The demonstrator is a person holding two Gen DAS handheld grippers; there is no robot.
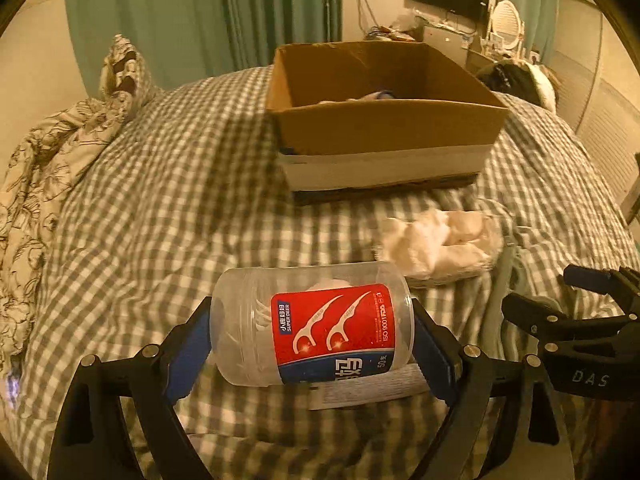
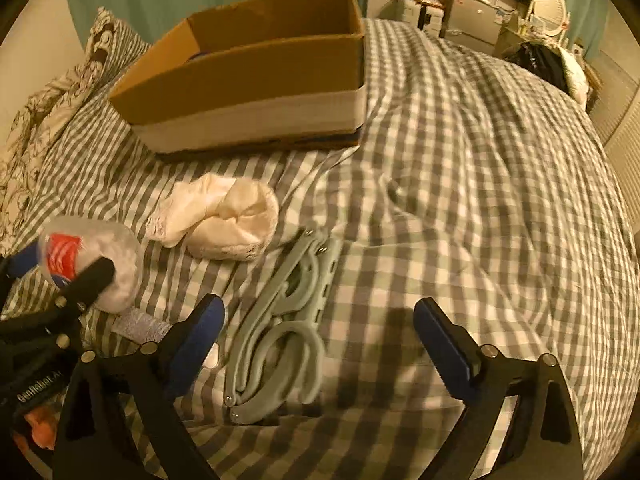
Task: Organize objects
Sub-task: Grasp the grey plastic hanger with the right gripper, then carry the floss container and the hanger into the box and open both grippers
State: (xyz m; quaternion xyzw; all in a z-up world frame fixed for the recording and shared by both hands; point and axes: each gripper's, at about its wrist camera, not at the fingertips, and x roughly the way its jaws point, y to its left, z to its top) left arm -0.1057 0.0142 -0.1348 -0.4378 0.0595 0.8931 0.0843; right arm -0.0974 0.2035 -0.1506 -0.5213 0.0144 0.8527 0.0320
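My left gripper (image 1: 312, 332) is shut on a clear floss-pick jar (image 1: 312, 320) with a red and blue label, held sideways just above the checked bedspread; it also shows in the right wrist view (image 2: 84, 260). My right gripper (image 2: 320, 340) is open and empty, low over the bed, with a grey folding hanger (image 2: 280, 332) lying between its fingers, nearer the left one. A white bundle of cloth (image 2: 220, 216) lies beyond the hanger. An open cardboard box (image 1: 380, 120) stands farther back with some items inside.
A floral quilt (image 1: 48, 168) is bunched at the left of the bed. A flat white packet (image 1: 368, 392) lies under the jar. A dark bag (image 2: 536, 64) sits at the bed's far right. Green curtains and a cluttered desk stand behind.
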